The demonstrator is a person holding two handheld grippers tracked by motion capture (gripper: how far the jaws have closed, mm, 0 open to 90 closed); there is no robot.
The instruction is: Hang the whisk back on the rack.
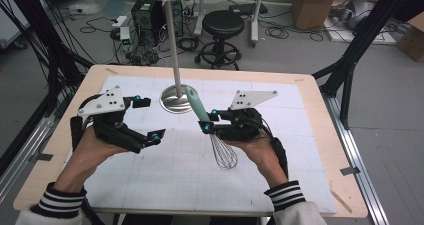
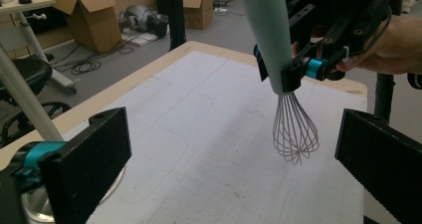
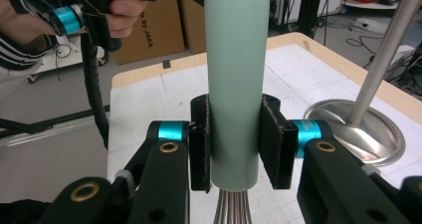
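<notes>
The right claw (image 1: 206, 121) holds a whisk (image 1: 212, 130) by its pale green handle, the two black jaws pressed on both sides of the handle close to the end where the wires begin. The whisk is in the air above the white mat (image 1: 165, 185) of the bench (image 1: 320, 135), with the handle tilted up toward the metal stand (image 1: 175, 60) and the wire head hanging down near the person's right hand (image 1: 257, 150). In the left gripper view the wire head seems to be a little above the mat, not touching it. The left claw (image 1: 150, 120) is wide open and holds nothing; it hovers well apart from the whisk, on the left side of the bench. I think the main risk is that the smooth round handle turns or slides between the flat jaws, because the grip is at one end and the long handle can act as a lever. A second risk is that the top of the handle, which is near the pole of the stand, knocks against it if the hand swings. Also the thin wires could bend if they are pushed down on the bench.
</notes>
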